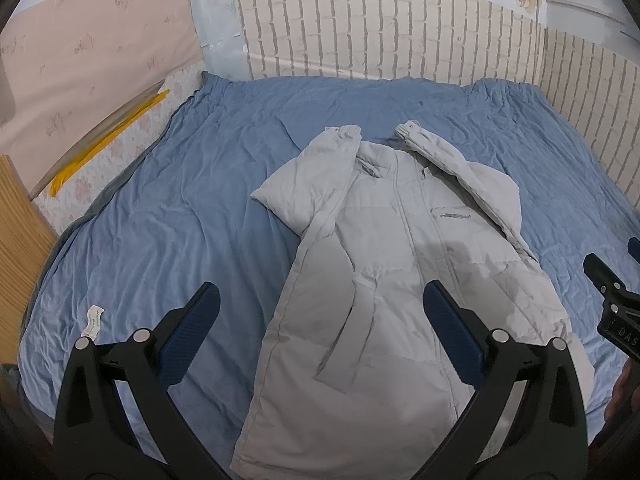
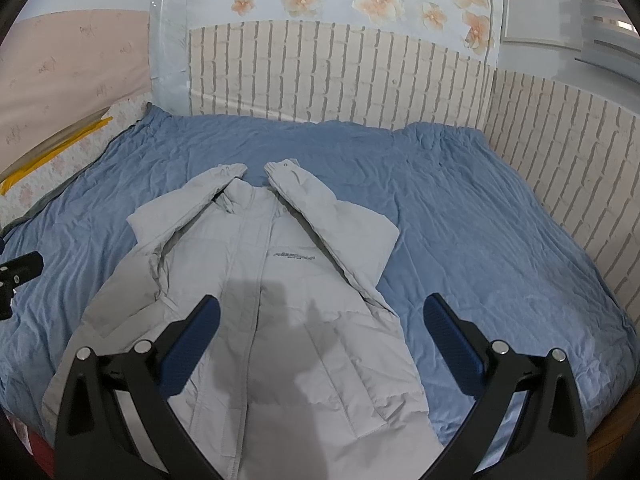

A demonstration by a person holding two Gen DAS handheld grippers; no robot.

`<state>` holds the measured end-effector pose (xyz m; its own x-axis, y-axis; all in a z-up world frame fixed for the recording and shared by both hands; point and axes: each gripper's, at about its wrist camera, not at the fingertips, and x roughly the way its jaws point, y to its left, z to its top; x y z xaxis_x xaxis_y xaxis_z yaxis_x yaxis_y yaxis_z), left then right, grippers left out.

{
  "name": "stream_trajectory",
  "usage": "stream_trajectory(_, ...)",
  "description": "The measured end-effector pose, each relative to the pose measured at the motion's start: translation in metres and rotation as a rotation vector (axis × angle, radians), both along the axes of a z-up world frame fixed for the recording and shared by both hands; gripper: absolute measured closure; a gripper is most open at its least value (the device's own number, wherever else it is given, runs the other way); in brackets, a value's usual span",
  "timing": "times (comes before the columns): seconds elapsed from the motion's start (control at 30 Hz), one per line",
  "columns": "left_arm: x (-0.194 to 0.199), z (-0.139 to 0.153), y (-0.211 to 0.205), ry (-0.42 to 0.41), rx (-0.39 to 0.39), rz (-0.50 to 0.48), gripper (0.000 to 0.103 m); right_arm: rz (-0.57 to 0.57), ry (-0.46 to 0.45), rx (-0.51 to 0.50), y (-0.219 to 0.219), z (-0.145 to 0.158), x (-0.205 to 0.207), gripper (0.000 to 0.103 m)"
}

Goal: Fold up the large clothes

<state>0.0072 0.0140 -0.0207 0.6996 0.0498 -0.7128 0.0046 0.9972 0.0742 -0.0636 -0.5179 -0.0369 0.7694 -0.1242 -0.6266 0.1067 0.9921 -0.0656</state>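
A light grey padded jacket (image 1: 384,248) lies front up on the blue bedcover (image 1: 192,184), collar away from me, both sleeves folded up so the cuffs meet near the collar. It also shows in the right wrist view (image 2: 256,280). My left gripper (image 1: 320,320) is open and empty, hovering above the jacket's lower left part. My right gripper (image 2: 320,328) is open and empty, hovering above the jacket's lower right part. The right gripper's black body shows at the right edge of the left wrist view (image 1: 612,300); the left gripper's shows at the left edge of the right wrist view (image 2: 16,276).
Brick-pattern wall panels (image 1: 400,28) border the bed at the back and right. A floral mattress edge with a yellow strip (image 1: 104,140) and a wooden board (image 1: 20,248) are on the left. A small white label (image 1: 93,320) lies on the cover.
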Motion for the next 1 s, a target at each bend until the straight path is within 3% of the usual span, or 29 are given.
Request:
stream_trajectory(0.77, 0.006, -0.008, 0.008, 0.018, -0.002, 0.015, 0.003, -0.020, 0.008, 0.000, 0.000, -0.012, 0.001, 0.002)
stream_trajectory(1.0, 0.015, -0.014, 0.013, 0.057, -0.056, -0.037, 0.003, -0.017, -0.007, 0.024, -0.004, -0.010, 0.006, 0.002)
